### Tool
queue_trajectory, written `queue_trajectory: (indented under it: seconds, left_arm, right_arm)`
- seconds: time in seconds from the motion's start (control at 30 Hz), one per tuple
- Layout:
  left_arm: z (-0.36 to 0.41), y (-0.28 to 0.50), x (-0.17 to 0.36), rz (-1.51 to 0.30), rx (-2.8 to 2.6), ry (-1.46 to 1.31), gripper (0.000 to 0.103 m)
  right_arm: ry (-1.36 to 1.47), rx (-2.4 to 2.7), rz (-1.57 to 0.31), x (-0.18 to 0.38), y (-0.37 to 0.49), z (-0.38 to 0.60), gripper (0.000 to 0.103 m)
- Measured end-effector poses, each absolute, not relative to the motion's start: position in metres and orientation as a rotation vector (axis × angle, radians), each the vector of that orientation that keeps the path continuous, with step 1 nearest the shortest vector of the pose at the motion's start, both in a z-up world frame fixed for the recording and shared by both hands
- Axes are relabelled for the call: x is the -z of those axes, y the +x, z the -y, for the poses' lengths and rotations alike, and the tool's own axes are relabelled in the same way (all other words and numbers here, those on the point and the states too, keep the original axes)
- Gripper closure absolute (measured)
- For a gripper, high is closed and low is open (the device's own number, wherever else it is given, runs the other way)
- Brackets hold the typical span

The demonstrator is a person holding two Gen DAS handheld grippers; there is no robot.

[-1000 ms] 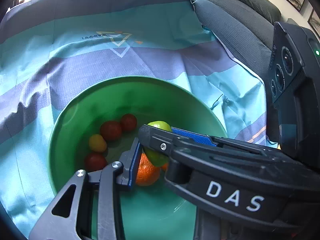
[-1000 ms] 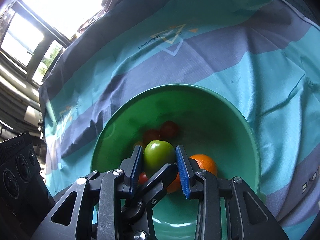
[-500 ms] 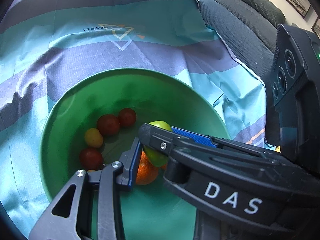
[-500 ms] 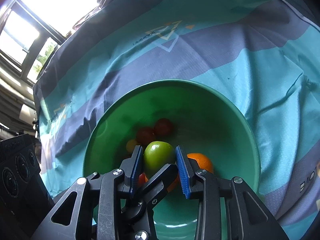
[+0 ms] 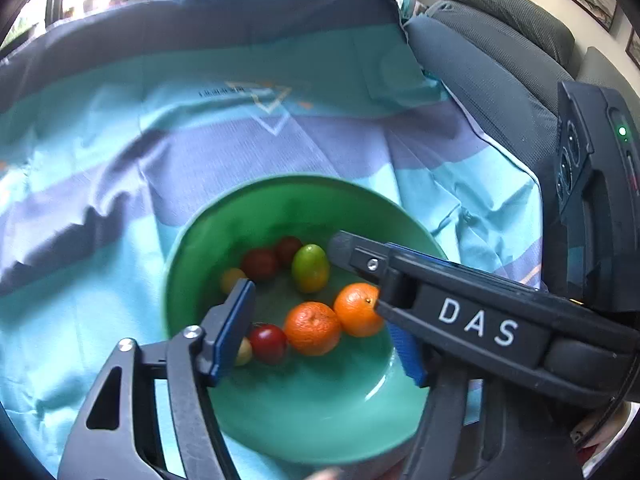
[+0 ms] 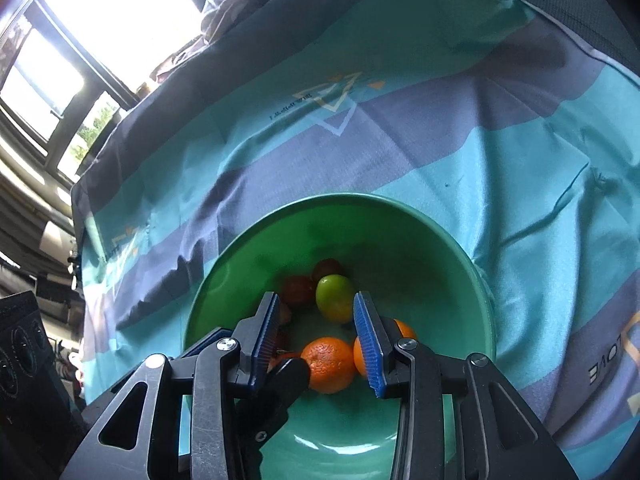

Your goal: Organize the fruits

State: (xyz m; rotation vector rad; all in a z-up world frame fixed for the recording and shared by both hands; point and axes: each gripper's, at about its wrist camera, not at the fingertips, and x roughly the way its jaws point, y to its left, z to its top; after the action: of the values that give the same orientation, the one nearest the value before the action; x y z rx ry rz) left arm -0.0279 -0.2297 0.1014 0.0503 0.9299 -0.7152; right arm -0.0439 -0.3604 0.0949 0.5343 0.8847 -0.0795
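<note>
A green bowl (image 5: 176,264) sits on a striped cloth and holds the fruit. A green fruit (image 6: 335,298) lies loose in it beside two red tomatoes (image 5: 260,264). Two oranges (image 5: 312,328) lie nearer, with another tomato (image 5: 268,343) and small yellow fruits (image 5: 232,278). My right gripper (image 6: 316,334) hangs over the bowl with its jaws opening; the green fruit is just past its tips and nothing is between the pads. My left gripper (image 5: 320,344) is above the oranges, jaws opening wide and touching nothing. In the left wrist view one of the right gripper's fingers (image 5: 360,258) crosses from the right.
The teal and purple striped cloth (image 5: 240,140) covers the surface all around the bowl (image 6: 360,232). A grey upholstered seat (image 5: 500,60) stands at the back right. A bright window (image 6: 100,20) lies beyond the cloth's far left edge.
The right gripper's jaws parted and let go of the green fruit, which now lies in the bowl. The left gripper's jaws spread wide and it pulled back and up.
</note>
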Motion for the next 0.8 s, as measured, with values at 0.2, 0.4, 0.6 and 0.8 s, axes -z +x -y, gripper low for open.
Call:
queue_trajectory:
  seconds: [0.2,0.4,0.6,0.8]
  left_arm:
    - [0.213,-0.035,-0.116,-0.879,0.650,0.054,0.029]
    - [0.202,-0.036,-0.119,-0.872,0.615,0.037,0.029]
    - [0.204,-0.040,-0.121,-0.856,0.593,0.059,0.029]
    - [0.206,-0.042,-0.121,-0.850,0.588,0.061,0.029]
  right_arm:
    - [0.493,0.118,-0.816,-0.114,-0.057,0.358,0.052]
    - [0.448,0.175,-0.800,-0.122,-0.061,0.355,0.052]
    - [0.438,0.202,-0.807,-0.121,-0.062,0.356,0.052]
    - [0.433,0.221,-0.809,-0.122,-0.065,0.357,0.052]
